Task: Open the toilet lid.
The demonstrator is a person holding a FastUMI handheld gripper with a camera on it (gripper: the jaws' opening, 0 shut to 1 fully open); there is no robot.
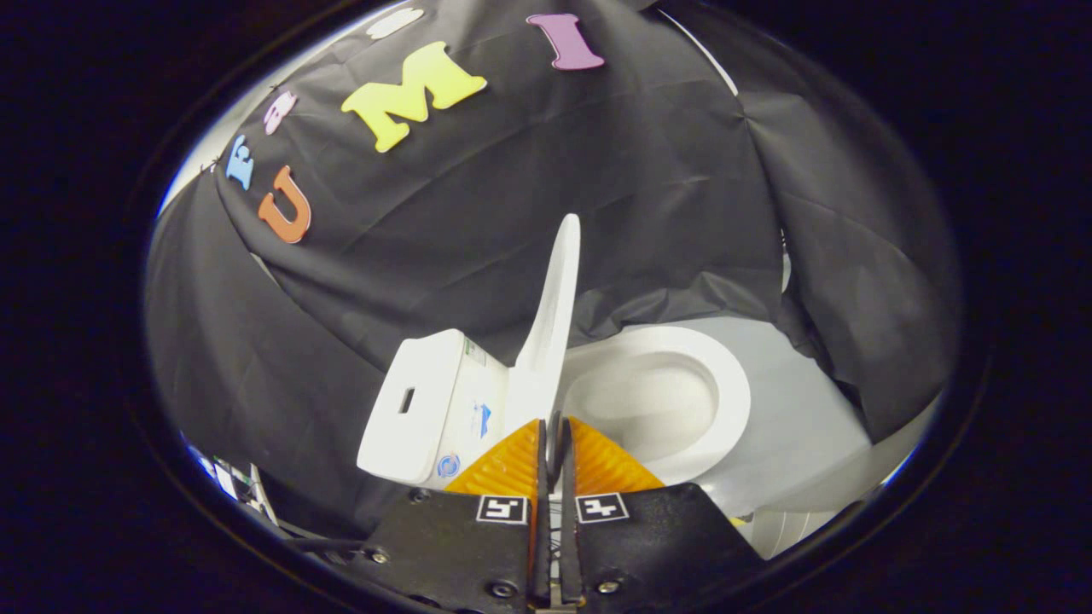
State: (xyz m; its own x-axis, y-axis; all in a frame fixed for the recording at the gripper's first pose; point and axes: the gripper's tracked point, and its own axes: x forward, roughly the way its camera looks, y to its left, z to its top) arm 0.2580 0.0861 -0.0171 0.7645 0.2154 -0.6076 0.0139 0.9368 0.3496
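Toilet lid (553,315) raised upright against tank (426,409); seat (725,401) down. Tongs (554,431) clenched, grasping nothing, just before the lid's base.

The gripper (554,439) is pointing forward toward twelve o'clock, its two fingers (512,465) lying side by side and pressed nearly together, leaving only a thin slit and gripping nothing between them.
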